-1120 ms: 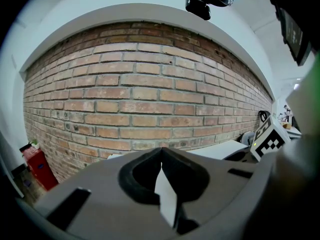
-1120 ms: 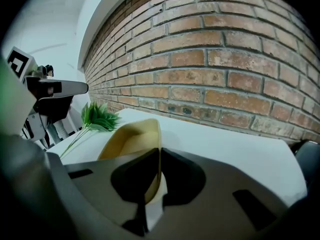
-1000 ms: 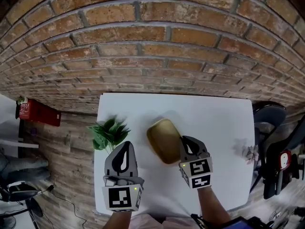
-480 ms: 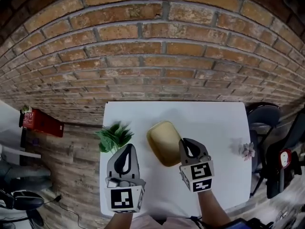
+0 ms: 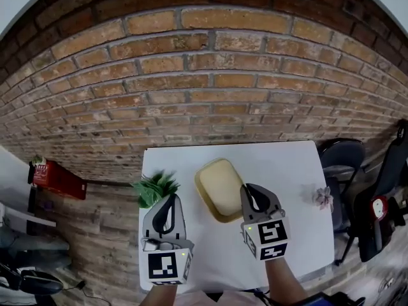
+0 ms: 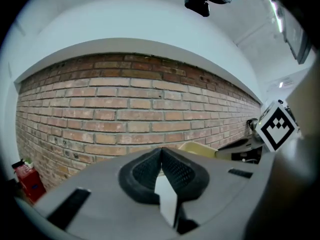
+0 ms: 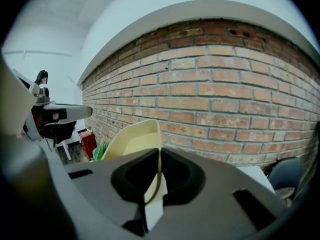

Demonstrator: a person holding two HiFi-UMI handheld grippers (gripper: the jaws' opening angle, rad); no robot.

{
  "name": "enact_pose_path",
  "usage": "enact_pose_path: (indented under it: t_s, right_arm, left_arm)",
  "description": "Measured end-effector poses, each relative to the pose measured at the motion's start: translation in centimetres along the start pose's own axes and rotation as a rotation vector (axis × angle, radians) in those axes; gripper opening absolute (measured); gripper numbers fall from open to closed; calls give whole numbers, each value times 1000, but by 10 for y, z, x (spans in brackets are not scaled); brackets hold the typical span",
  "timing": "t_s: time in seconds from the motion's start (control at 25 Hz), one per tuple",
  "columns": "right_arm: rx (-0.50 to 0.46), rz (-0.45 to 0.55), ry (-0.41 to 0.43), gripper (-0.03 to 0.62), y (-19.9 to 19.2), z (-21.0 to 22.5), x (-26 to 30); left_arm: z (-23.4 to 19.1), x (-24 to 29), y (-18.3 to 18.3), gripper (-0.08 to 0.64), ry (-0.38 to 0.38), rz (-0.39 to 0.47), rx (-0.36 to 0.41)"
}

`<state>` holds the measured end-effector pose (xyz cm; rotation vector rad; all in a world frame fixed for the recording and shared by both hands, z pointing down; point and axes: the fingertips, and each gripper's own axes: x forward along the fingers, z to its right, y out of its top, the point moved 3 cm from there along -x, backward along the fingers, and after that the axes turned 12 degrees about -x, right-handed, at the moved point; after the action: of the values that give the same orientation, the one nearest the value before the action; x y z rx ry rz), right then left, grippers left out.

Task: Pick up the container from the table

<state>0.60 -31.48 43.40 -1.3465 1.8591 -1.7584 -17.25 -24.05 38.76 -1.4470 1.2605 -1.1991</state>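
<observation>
A pale yellow container hangs tilted above the white table, its open side facing up toward me. My right gripper is shut on its right rim. In the right gripper view the thin rim runs between the jaws and the container rises to the left. My left gripper hovers left of the container, apart from it, jaws shut with nothing between them. The left gripper view shows the container and the right gripper's marker cube to the right.
A green plant lies at the table's left edge, just ahead of my left gripper. A small flower ornament sits at the right edge. A dark chair stands to the right. A brick wall rises behind the table.
Both grippers have risen. The container has come up off the table with the right gripper and now tilts. The head view has tipped up, showing more wall.
</observation>
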Motion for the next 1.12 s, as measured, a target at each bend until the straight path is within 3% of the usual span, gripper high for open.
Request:
enact_pose_path:
  t_s: [1.12]
  right_arm:
    - [-74, 261, -218, 15, 93, -8, -138]
  left_arm:
    - [18, -79, 93, 9, -82, 240, 60]
